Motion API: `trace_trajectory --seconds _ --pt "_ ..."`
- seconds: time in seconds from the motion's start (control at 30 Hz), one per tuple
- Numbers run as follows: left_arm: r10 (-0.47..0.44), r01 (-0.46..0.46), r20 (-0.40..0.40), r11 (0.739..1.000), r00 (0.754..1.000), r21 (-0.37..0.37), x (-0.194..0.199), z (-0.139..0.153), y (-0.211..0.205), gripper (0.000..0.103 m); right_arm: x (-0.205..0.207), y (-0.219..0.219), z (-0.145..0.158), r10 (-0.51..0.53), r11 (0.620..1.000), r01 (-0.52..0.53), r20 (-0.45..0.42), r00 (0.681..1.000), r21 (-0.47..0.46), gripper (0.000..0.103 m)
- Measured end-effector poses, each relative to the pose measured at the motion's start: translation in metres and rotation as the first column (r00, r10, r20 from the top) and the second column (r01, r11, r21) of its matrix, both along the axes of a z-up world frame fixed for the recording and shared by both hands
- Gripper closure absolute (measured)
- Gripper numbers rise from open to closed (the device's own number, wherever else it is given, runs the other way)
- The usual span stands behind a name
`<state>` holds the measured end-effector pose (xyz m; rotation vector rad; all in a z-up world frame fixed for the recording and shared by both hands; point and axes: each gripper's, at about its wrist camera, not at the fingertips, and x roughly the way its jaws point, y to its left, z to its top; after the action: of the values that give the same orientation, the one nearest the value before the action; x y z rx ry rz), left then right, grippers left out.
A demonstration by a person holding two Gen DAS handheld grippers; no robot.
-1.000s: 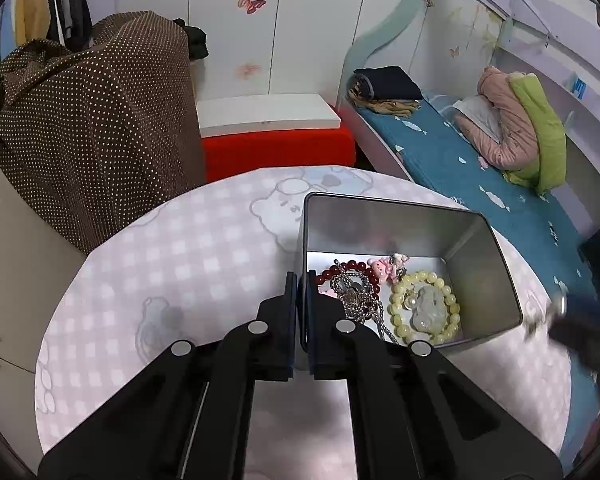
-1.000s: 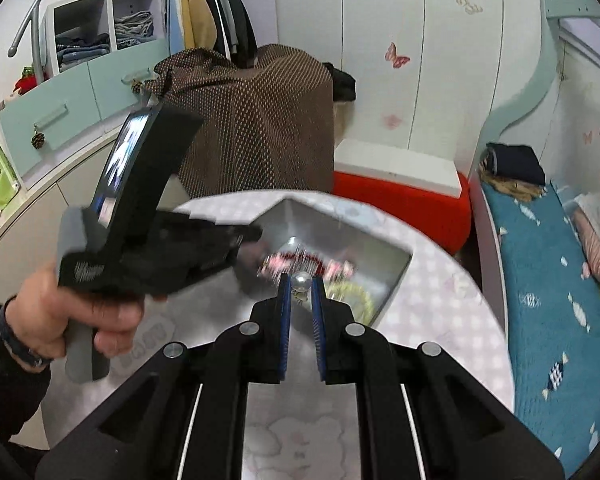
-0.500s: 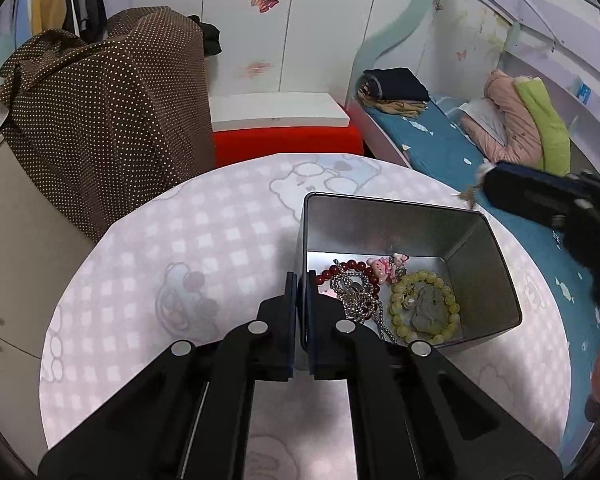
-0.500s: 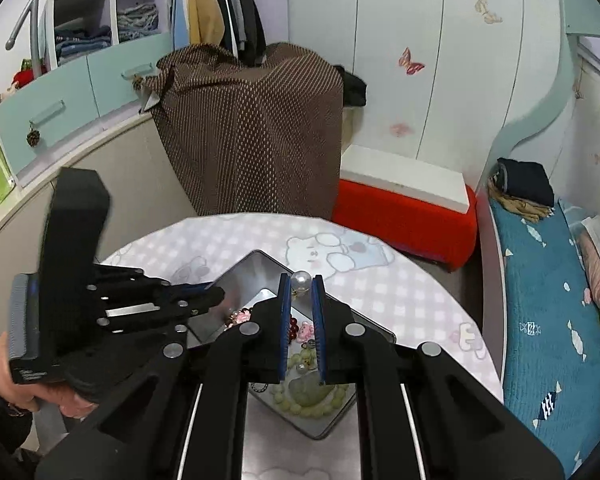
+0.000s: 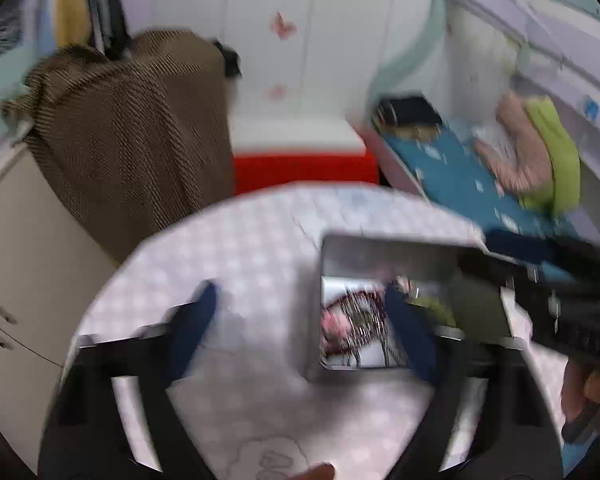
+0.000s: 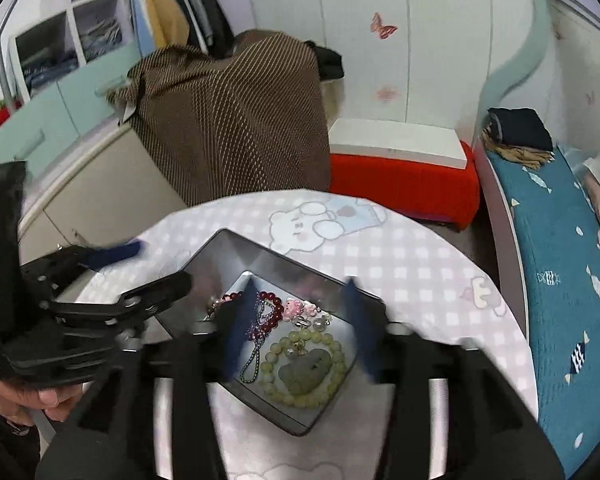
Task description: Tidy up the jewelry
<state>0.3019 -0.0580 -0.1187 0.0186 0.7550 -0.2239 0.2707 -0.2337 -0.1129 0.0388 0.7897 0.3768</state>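
A silver metal tin (image 6: 220, 248) stands on the round table with the pink checked cloth (image 6: 420, 264). In it lie a green bead bracelet with a jade pendant (image 6: 306, 368), a dark red bead bracelet (image 6: 274, 308), a silver chain (image 6: 256, 344), pink charms (image 6: 296, 308) and a pearl piece (image 6: 320, 322). My right gripper (image 6: 300, 320) is open above the tin, empty. My left gripper (image 5: 300, 328) is open over the tin's left wall (image 5: 320, 304); that view is blurred. The left gripper also shows in the right wrist view (image 6: 148, 268).
A brown dotted cover (image 6: 236, 120) drapes furniture behind the table. A red stool with a white top (image 6: 400, 164) stands beyond the far edge. A bed with a blue sheet (image 6: 560, 248) runs along the right. Cabinets (image 6: 80, 184) stand at the left.
Both grippers have opened. The pearl that my right gripper held is out of its fingers, and a pearl piece lies in the tin. The left gripper let go of the tin's wall.
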Motion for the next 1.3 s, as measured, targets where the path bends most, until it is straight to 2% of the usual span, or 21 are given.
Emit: trace_trajectory --seconds 0.03,0.1,0.13,0.37,0.67,1.13,1.3 --pt "0.0 0.0 0.007 1.0 1.0 -0.004 -0.001 0.004 0.002 0.013 -0.005 -0.002 0.004 -0.011 1.0 0.011 0.021 1.0 0.008 0.023" --pt "0.007 -0.007 0.025 1.0 1.0 -0.007 -0.004 0.013 0.005 0.011 -0.01 -0.006 0.011 -0.026 0.999 0.025 0.045 0.999 0.027 0.016" --pt "0.017 -0.017 0.04 1.0 0.999 -0.001 -0.007 0.018 0.007 0.01 -0.012 -0.006 0.013 -0.035 0.999 0.034 0.05 0.998 0.031 0.008" --pt "0.038 -0.039 0.119 0.999 0.992 0.005 -0.041 0.056 0.01 0.006 -0.036 -0.007 0.035 -0.145 0.989 0.147 0.133 0.98 -0.001 0.008" --pt "0.06 -0.066 0.263 0.998 0.963 0.015 -0.113 0.109 0.02 0.005 -0.095 0.002 0.075 -0.179 0.983 0.182 0.231 0.956 0.007 0.008" --pt "0.125 -0.096 0.392 0.991 0.911 -0.093 -0.247 0.172 0.048 0.005 -0.211 0.019 0.129 -0.25 0.967 0.248 0.344 0.905 0.053 0.008" --pt "0.143 -0.103 0.457 0.988 0.878 -0.113 -0.306 0.188 0.056 0.005 -0.259 0.024 0.142 -0.282 0.959 0.268 0.392 0.876 0.092 0.008"
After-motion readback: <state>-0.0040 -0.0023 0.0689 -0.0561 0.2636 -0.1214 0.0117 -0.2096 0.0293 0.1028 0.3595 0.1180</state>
